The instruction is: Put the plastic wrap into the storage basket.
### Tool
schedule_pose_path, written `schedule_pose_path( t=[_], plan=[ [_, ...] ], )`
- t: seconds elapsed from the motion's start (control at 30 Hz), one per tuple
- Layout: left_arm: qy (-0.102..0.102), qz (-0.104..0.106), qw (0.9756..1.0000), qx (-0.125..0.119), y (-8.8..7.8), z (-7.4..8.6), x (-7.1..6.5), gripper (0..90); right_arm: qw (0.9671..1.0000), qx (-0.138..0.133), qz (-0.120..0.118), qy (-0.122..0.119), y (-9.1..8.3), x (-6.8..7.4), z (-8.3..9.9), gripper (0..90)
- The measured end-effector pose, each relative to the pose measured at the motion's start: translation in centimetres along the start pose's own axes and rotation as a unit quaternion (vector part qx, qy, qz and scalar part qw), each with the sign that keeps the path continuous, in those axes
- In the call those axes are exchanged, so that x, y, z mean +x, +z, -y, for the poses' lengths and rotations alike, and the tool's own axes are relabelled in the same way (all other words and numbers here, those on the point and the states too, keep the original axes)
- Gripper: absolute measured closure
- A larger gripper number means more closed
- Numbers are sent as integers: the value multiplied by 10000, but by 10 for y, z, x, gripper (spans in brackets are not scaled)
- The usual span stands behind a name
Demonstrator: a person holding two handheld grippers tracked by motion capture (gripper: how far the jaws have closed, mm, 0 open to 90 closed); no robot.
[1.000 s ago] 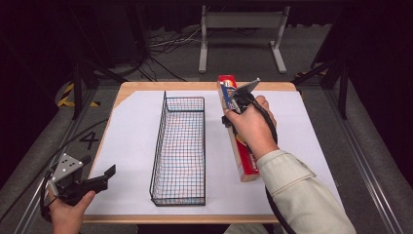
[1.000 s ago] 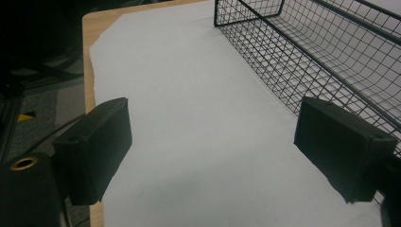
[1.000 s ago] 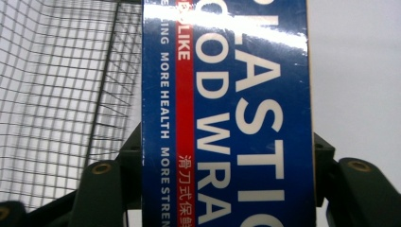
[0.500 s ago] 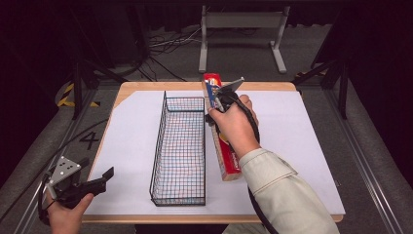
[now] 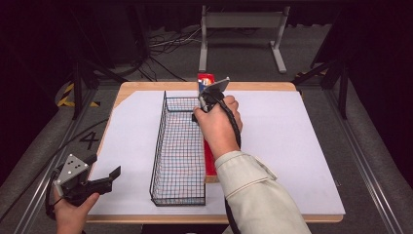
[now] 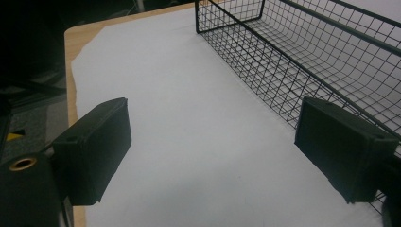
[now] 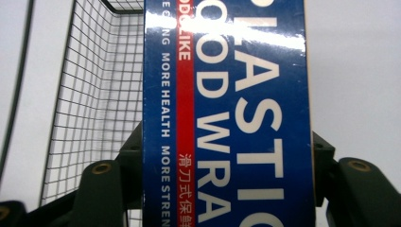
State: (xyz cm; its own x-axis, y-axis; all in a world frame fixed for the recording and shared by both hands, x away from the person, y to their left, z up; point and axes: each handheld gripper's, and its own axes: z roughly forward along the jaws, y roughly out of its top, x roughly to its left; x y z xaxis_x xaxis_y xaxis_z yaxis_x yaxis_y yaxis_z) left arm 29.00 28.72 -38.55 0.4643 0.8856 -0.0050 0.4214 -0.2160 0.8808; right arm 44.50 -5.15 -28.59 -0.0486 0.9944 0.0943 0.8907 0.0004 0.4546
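A long box of plastic food wrap (image 5: 210, 165), blue and red, is held lengthwise along the right rim of a black wire basket (image 5: 160, 141). My right gripper (image 5: 207, 99) is shut on it near its far end; the hand hides the box's middle. In the right gripper view the box (image 7: 227, 85) sits between the jaws of the right gripper (image 7: 227, 165), with the basket (image 7: 94, 94) to its left. My left gripper (image 5: 104, 165) stands open at the table's near left corner, apart from the basket. The left gripper view shows the left gripper (image 6: 213, 151) with nothing in it and the basket (image 6: 302, 52) ahead.
A white sheet (image 5: 292, 136) covers most of the wooden table (image 5: 146, 87). A grey metal stand (image 5: 241, 22) and cables lie on the floor beyond the far edge. Dark rails run along both sides of the table.
My right hand has carried the box leftward, from the sheet right of the basket to the basket's right rim. The left gripper has stayed in place.
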Motion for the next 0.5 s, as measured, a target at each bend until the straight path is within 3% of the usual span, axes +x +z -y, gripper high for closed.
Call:
schedule_pose_path(
  t=[0.5],
  plan=[
    [74,196,9998,-70,24,-15,-6,124,9995,32,-62,322,6,35,6,389]
  ],
)
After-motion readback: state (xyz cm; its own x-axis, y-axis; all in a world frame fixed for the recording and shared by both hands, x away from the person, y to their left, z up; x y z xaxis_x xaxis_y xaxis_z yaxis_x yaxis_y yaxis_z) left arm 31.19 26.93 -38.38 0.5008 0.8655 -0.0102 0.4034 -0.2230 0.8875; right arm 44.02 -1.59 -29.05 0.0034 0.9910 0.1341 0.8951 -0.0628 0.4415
